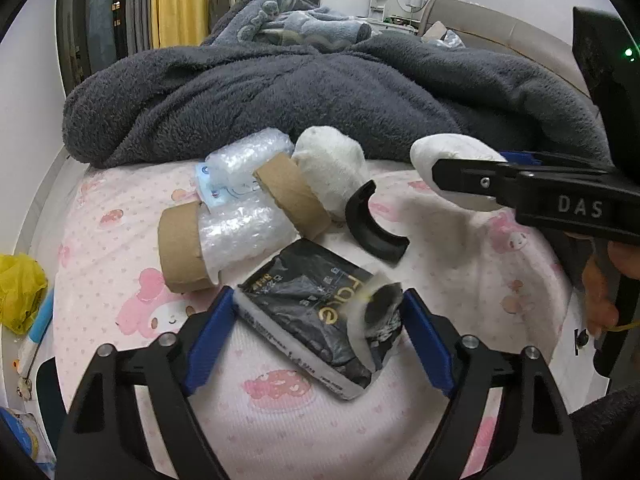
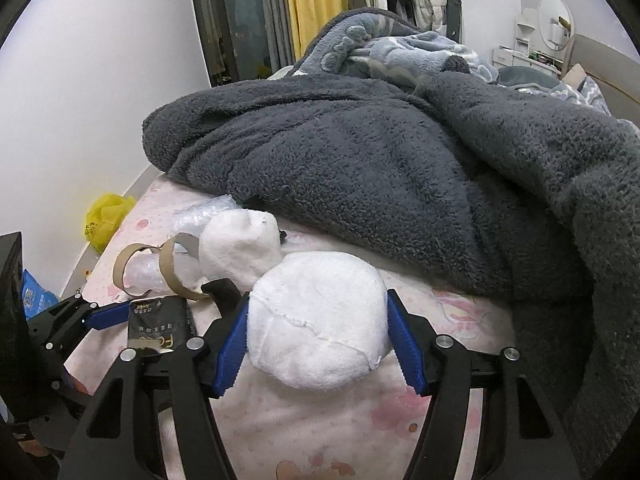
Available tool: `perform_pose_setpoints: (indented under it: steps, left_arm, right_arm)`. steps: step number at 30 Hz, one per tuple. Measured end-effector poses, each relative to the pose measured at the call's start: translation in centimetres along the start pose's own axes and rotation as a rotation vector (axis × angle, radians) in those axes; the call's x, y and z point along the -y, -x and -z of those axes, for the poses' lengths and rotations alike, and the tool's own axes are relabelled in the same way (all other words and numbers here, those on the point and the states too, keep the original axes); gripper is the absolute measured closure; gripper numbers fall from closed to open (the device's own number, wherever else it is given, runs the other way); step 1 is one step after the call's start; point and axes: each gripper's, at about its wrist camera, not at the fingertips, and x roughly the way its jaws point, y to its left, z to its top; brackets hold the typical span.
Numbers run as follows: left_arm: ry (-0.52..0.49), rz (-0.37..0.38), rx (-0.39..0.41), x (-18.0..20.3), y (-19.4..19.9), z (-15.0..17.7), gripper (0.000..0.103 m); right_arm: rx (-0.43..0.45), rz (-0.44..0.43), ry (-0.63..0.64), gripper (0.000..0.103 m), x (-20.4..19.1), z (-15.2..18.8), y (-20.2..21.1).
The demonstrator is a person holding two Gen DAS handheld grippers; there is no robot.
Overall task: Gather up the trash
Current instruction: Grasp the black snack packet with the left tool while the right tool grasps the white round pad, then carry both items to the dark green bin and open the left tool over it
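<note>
While the right gripper (image 2: 318, 330) is clamped on a white plush ball (image 2: 316, 320) above the pink sheet (image 1: 280, 420), the black packet (image 1: 316, 312) is bracketed by the left gripper (image 1: 318, 334); pad contact cannot be told. Pickup step underway; firm closure judged needed before lifting.

Blurred scrap (image 1: 376, 304) on black packet (image 1: 312, 304)

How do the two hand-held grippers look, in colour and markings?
Both are black with silver bolts. The left hand-held gripper and the right hand-held gripper have blue ridged pads. One body carries white letters "DAS" and a green light.
</note>
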Motion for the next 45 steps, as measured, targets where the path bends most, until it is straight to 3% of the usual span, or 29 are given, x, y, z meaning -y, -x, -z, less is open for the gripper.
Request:
perform_pose_setpoints:
  steps: [10, 16, 26, 35, 45]
  left_arm:
    - [0.007, 0.033, 0.078, -1.5, 4.0, -0.4, 0.024]
    - [0.056, -0.055, 0.124, -5.0, 6.0, -0.6, 0.024]
    - [0.203, -0.177, 0.117, -13.9, 7.8, 1.0, 0.024]
    - [0.27, -0.236, 0.052, -19.8, 8.1, 4.2, 0.024]
    - [0.327, -0.288, -0.094, -25.4, 7.3, 8.7, 0.023]
  right_arm:
    - [0.05, -0.02, -0.013, 0.038, -1.2, -0.7, 2.0]
    - [0.085, -0.056, 0.015, 0.038, -3.9, -1.8, 2.5]
    - [0.092, -0.127, 0.075, 0.038, -10.2, -3.8, 0.9]
    - [0.078, -0.2, 0.155, 0.038, -17.1, -5.2, -0.8]
    - [0.007, -0.272, 0.208, 0.038, -24.4, -5.4, -3.6]
